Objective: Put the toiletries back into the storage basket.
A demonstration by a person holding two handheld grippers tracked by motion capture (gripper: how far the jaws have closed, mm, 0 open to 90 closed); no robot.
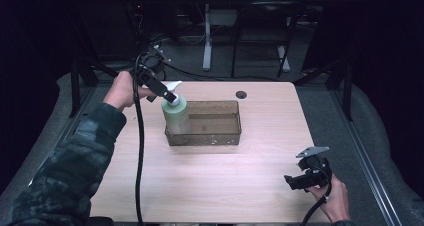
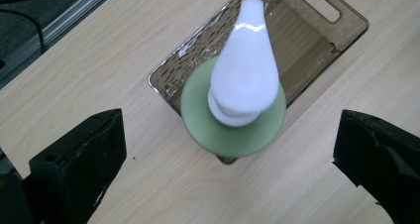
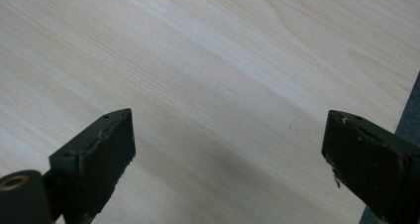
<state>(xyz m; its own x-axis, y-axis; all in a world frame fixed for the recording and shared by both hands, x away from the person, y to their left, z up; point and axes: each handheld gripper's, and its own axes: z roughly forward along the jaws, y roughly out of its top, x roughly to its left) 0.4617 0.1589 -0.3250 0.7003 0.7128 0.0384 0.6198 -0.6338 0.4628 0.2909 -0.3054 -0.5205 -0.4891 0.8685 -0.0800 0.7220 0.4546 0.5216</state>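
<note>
Left tongs [image 1: 167, 93]: we see them spread wide, nothing between the pads, hanging just above the pump head of the green bottle [image 1: 175, 114].
Right tongs [image 1: 299, 178]: also spread apart and empty, low over the bare bench [image 1: 210, 186] at its near right corner, well apart from the work.
Bottle: it stands upright in the left end of the clear brown tray [image 1: 225, 136], with its long axis vertical and the white pump [image 2: 246, 65] on top.
Key relation: from our left tongs the bottle lies straight below, centred between the jaws; the left hand [image 1: 120, 89] is far nearer.
Judgement: the bottle looks set down and released.
Writing: we can read no label or brand.
</note>
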